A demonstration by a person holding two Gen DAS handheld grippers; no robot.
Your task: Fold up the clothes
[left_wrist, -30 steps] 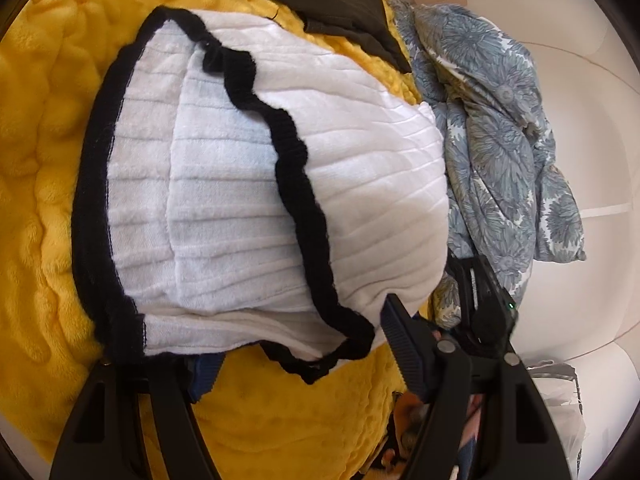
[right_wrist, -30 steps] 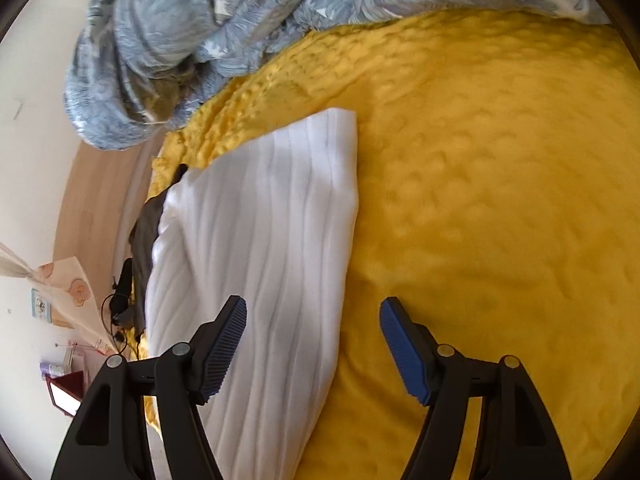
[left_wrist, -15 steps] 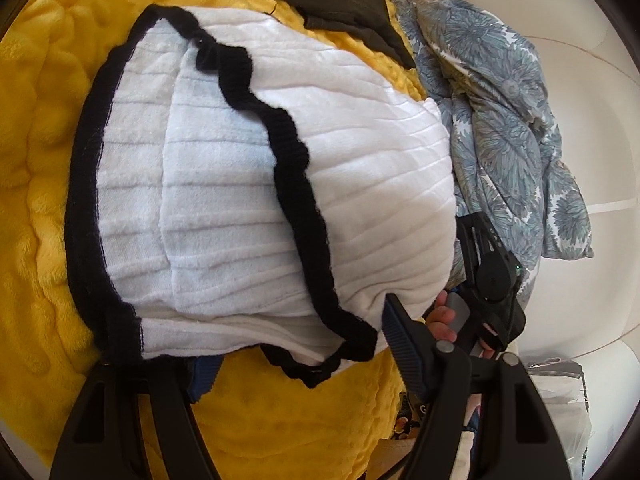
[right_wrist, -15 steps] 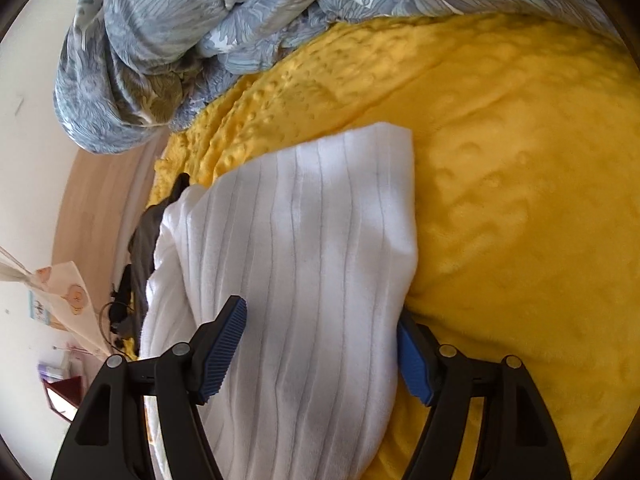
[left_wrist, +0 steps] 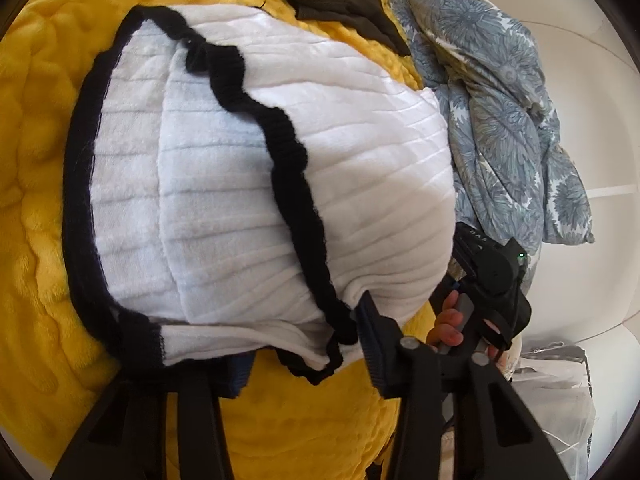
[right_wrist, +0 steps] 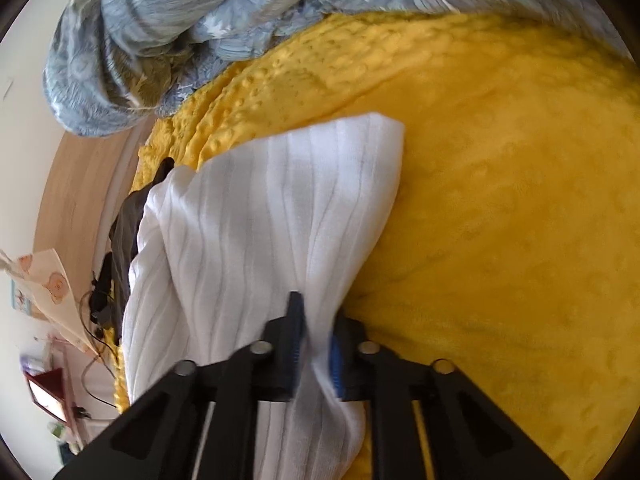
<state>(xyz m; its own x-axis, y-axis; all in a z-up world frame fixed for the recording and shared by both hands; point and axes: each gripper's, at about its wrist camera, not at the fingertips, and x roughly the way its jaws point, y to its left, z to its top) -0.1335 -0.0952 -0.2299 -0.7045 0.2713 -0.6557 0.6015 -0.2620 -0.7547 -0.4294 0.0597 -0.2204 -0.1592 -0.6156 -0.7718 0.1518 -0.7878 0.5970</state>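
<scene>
A white ribbed fleece garment with black knitted trim (left_wrist: 352,168) lies folded on a yellow dimpled plush blanket (left_wrist: 36,128), filling the centre of the left wrist view. The left gripper (left_wrist: 304,344) sits at the lower edge of that frame with its 2 fingers spread wide; the garment's lower hem drapes over the left finger and hides its tip. At the lower right of the same frame, the right gripper (left_wrist: 492,280) is seen from outside, a person's hand (left_wrist: 448,324) wrapped around its handle. In the right wrist view, the right gripper (right_wrist: 314,344) is pinched on a bunched edge of the white garment (right_wrist: 272,216) at lower centre. A blue-grey floral quilt (right_wrist: 152,20) is heaped at the upper left, beyond the yellow blanket (right_wrist: 500,180).
</scene>
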